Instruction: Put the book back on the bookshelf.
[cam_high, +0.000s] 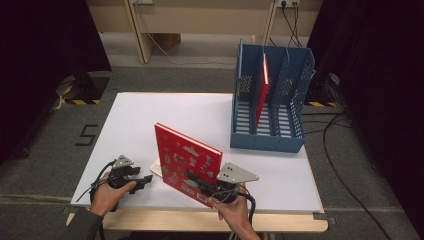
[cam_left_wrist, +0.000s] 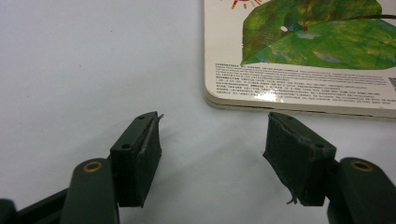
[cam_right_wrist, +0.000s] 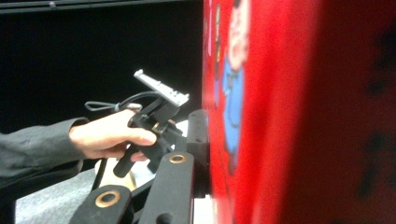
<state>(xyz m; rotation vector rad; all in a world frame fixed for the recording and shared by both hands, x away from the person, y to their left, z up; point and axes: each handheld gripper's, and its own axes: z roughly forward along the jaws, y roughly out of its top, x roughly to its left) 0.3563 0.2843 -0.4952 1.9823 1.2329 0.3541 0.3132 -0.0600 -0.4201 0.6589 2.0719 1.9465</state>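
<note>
The right gripper (cam_high: 200, 181) has its jaws clenched on the red book (cam_high: 185, 162), which stands tilted above the tabletop (cam_high: 135, 120) near its near edge. The left gripper (cam_left_wrist: 212, 154) rests by the near left corner, jaws released, just short of a flat white book (cam_left_wrist: 299, 51), apparently untouched.

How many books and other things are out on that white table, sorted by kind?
Red books: 2, one held up by the right gripper, one standing in the rack
White books: 1, lying flat in front of the left gripper
Blue file racks: 1
Hand-held grippers: 2
Total: 6
</note>
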